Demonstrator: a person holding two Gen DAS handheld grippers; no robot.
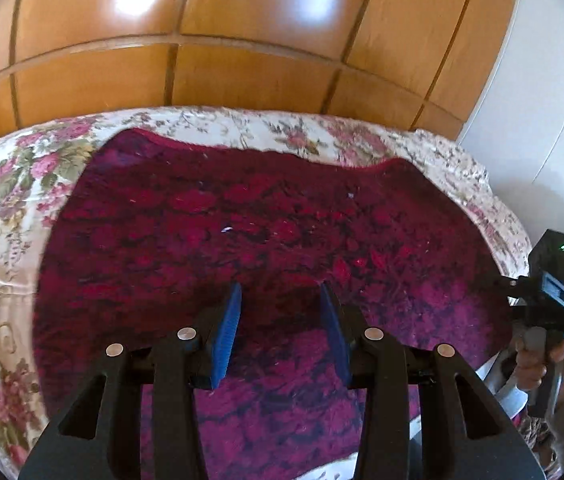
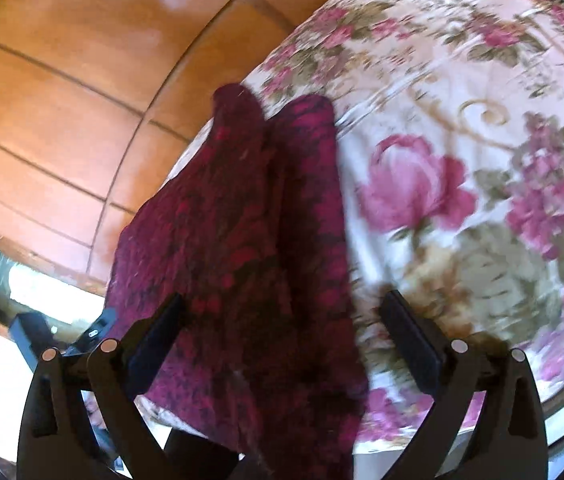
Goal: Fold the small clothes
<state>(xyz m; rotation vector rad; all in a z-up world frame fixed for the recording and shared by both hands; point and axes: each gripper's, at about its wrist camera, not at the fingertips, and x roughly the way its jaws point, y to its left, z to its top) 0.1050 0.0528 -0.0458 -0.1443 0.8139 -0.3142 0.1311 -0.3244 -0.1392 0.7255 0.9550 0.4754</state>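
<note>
A dark red, black-patterned garment lies spread flat on a floral cloth that covers the table. My left gripper is open just above the garment's near part, with blue pads. In the right wrist view the same garment runs away from me along the cloth's left edge, with a lengthwise fold line. My right gripper is open wide, its jaws on either side of the garment's near end; it also shows at the garment's right edge in the left wrist view, held by a hand.
Wooden cabinet doors stand behind the table. A white wall or door is at the right. The floral cloth stretches wide to the right of the garment. A window shows at lower left.
</note>
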